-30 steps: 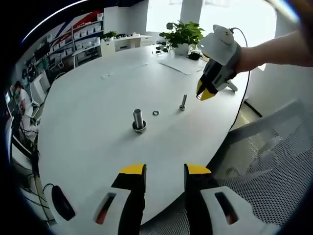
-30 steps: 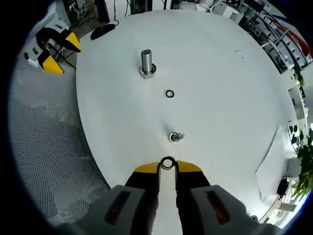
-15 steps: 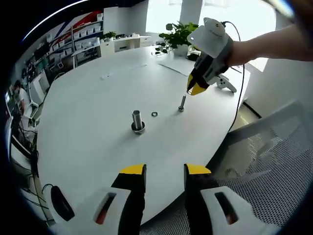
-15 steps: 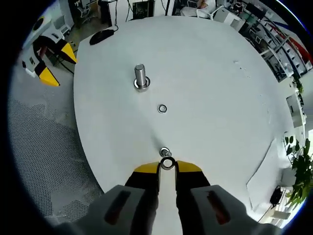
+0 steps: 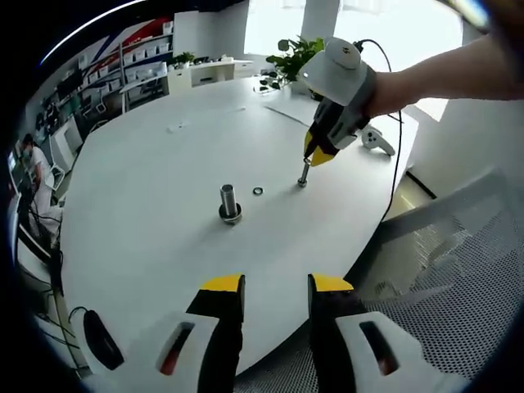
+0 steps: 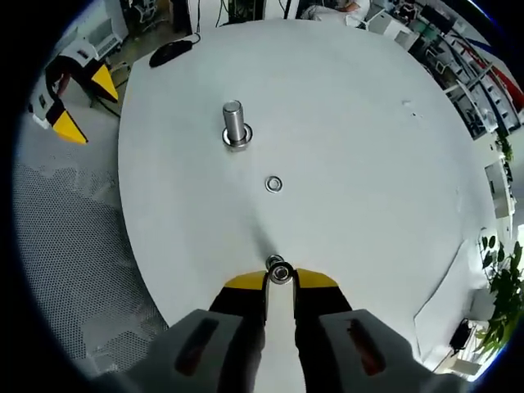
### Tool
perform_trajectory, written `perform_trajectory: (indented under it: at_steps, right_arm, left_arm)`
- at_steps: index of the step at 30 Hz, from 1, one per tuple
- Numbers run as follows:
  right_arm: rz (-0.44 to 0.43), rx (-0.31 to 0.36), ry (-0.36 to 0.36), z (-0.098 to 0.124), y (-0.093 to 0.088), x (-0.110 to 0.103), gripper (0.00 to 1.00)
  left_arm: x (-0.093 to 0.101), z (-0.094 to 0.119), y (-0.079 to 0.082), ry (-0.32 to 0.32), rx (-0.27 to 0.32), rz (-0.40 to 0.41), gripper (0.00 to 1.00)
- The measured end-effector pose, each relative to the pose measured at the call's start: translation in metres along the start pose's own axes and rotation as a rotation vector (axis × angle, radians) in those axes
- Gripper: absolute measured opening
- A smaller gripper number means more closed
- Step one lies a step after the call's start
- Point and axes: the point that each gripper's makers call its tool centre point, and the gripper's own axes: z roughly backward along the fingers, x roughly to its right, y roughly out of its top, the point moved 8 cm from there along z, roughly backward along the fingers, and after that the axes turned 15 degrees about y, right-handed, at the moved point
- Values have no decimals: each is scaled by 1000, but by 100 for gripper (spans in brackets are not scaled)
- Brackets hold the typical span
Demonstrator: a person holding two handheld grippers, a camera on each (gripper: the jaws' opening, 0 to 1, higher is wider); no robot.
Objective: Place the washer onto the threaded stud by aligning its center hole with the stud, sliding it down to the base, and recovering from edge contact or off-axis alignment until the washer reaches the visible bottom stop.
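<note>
- The washer (image 6: pixel 280 273), pinched between the right gripper (image 6: pixel 280 281) jaws, covers most of the threaded stud (image 6: pixel 274 262) just behind it; whether the hole sits over the stud's tip cannot be told.
- In the left gripper view, the washer is too small to make out at the yellow jaw tips above the stud.
- The tabletop (image 5: pixel 164 155) edge nearest the left gripper (image 5: pixel 274 285) is hidden behind its jaws.

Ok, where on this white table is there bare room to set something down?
The table is bare on its broad far side, beyond the row of parts. The crowded strip runs from the large stud past the loose washer to the thin stud, where the right gripper holds a washer.
</note>
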Motion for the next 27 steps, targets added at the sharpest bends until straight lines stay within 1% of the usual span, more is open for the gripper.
perform_trajectory:
  at_steps: [4,7,13,17,27]
  right_arm:
    - [1,-3,4,-2,-2,3,13]
    - [-15,-2,12,-8,-4,6,13]
    - [-32,-8,25,-27,-8,6,13]
    - [-64,-7,36,-36,-13,7,13]
    - [-97,11,39,-37,-15,8,14]
  left_arm:
    - [1,0,0,-1,-2,-2,29]
    - [1,0,0,0,-4,-1,29]
    - [1,-1,-2,-3,-14,3,29]
    - [1,-1,-2,-1,-15,5,29]
    - [1,-2,-3,3,-20,4,29]
